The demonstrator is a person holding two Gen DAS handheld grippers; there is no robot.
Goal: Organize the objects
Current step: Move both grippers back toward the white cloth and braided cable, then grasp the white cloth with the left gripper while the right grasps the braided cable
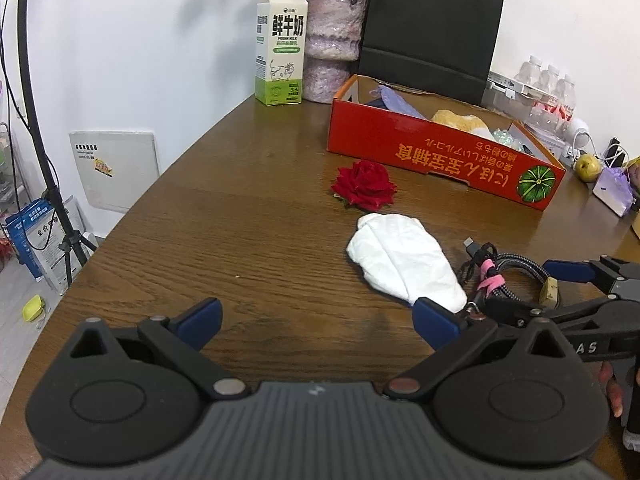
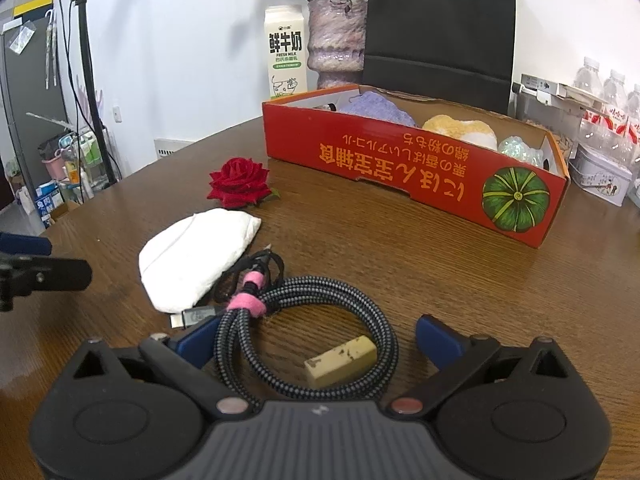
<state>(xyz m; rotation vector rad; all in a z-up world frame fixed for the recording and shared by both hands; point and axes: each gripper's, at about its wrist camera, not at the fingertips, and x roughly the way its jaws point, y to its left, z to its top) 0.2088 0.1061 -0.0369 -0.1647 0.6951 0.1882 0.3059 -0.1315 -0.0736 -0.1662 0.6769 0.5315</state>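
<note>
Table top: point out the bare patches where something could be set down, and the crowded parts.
Bare wood lies left of the red rose and white cloth, out to the table edge, with another patch between the milk carton and the red box. It is crowded around the coiled cable and yellow block, between the open right gripper fingers.

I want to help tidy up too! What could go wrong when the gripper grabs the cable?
The right gripper stands open around the coiled cable, with a small eraser-like block lying inside the coil. Closing now might pinch or knock the block.

The cable's loose end lies against the white cloth, so lifting could drag the cloth along.

Only a pink strap binds the coil; it may sag and snag on the red box.
</note>
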